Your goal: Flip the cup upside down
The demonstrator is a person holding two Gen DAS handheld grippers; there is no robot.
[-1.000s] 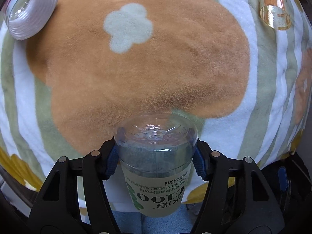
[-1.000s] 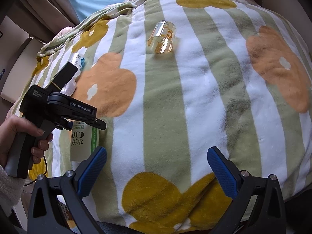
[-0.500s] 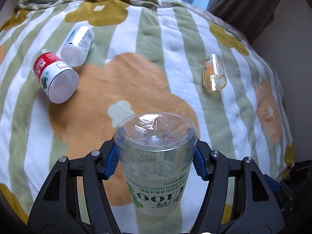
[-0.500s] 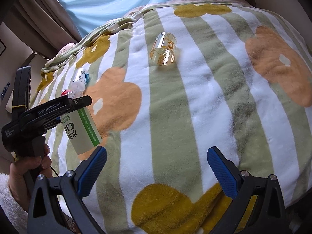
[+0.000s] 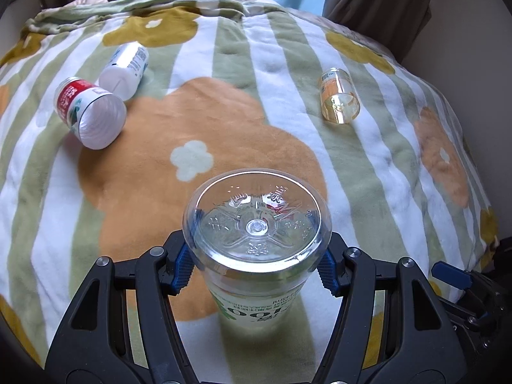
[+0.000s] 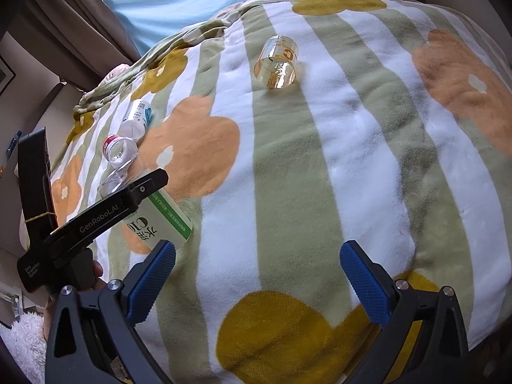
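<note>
My left gripper [image 5: 257, 267] is shut on a clear plastic cup [image 5: 256, 224] with a green and white C100 label. The cup's closed base faces the camera and its label reads upside down. In the right wrist view the same cup [image 6: 160, 217] is held tilted above the blanket, with the left gripper body [image 6: 96, 217] across it. My right gripper [image 6: 256, 272] is open and empty above the blanket's near edge.
A striped flower blanket [image 5: 224, 121] covers the bed. A red-labelled cup [image 5: 91, 113] and a white bottle [image 5: 124, 70] lie on their sides at the left. A yellow clear cup [image 5: 338, 99] lies at the right, also in the right wrist view [image 6: 276, 62]. Curtains stand behind.
The left gripper has tilted up with the cup, so its view swung from the blanket up to the whole bed. The cup's base now faces the camera more squarely. The right gripper stays open.
</note>
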